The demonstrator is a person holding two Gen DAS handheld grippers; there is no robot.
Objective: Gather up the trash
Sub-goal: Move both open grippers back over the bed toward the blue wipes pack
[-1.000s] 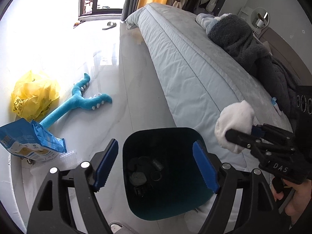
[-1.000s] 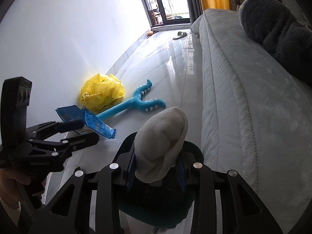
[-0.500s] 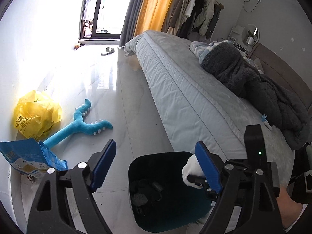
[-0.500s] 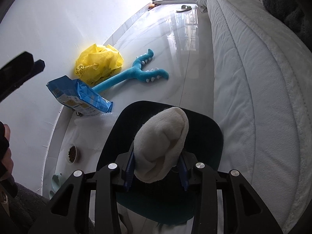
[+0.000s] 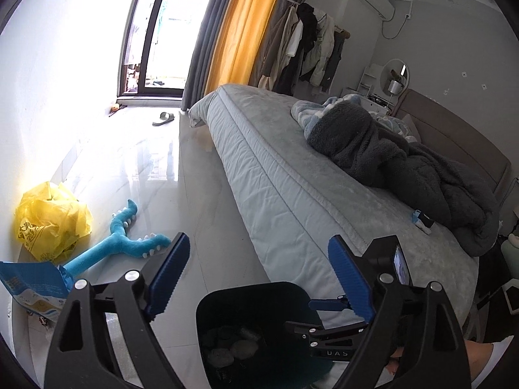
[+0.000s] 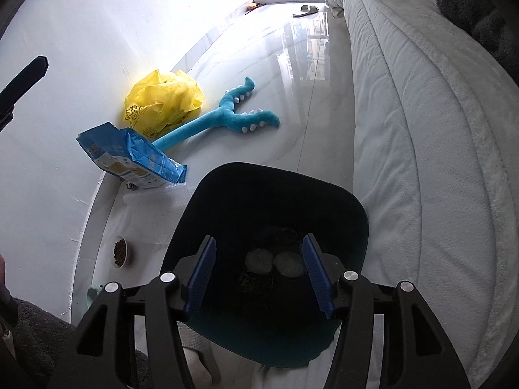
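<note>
My right gripper (image 6: 261,272) is hanging over the bin (image 6: 353,207), pointed steeply down into it, and its jaws are opening with nothing between the blue pads (image 6: 203,272). Down at the bottom of the bin I can see two pale wads (image 6: 275,261) lying side by side among darker rubbish, right in line with the gap between my fingers. That is where the trash is: in the bin, free of the tongs.

My left gripper (image 5: 259,272) is up higher, looking out across the room, and its jaws are opening too, wide apart and empty. Through its view I catch the right gripper (image 5: 324,327) poking in over the bin's (image 5: 211,304) rim from the right side.

The bin stands on the glossy floor (image 6: 292,103) just beside the bed (image 6: 421,129). Off to the left by the wall lie a yellow plastic bag (image 6: 162,100), a blue pouch (image 6: 129,159) and a teal plush toy (image 6: 227,116), all well apart from the bin's mouth. A small dish (image 6: 119,253) of kibble sits near the wall. On the bed there is a heap of dark blankets (image 5: 389,159).
</note>
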